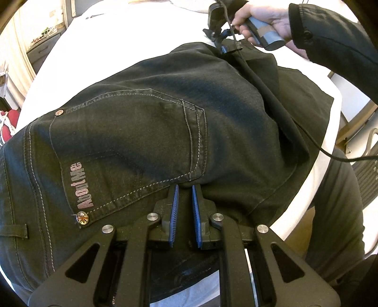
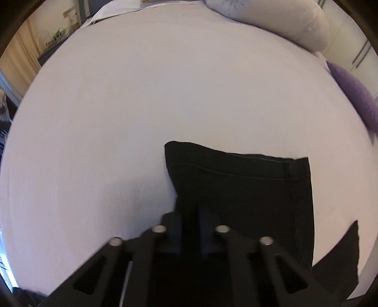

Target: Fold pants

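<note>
Black jeans [image 1: 141,118] lie flat on a white bed, back pocket and brand lettering up, with one leg running away toward the top right. My left gripper [image 1: 185,187] is shut, its blue pads pinching a bunch of the jeans' seat fabric below the pocket. At the far end a hand holds my right gripper [image 1: 224,47], which is shut on the edge of the leg. In the right wrist view the leg end [image 2: 248,184] lies flat with its hem showing, and my right gripper [image 2: 190,207] pinches its left edge; the dark, blurred fingertips blend into the cloth.
The white sheet [image 2: 118,106] stretches far beyond the leg end. A white pillow [image 2: 283,19] and a purple cushion [image 2: 354,94] lie at the far right. A black cable [image 1: 330,153] trails over the bed's right edge, beside a mesh chair [image 1: 368,170]. Furniture stands at the left.
</note>
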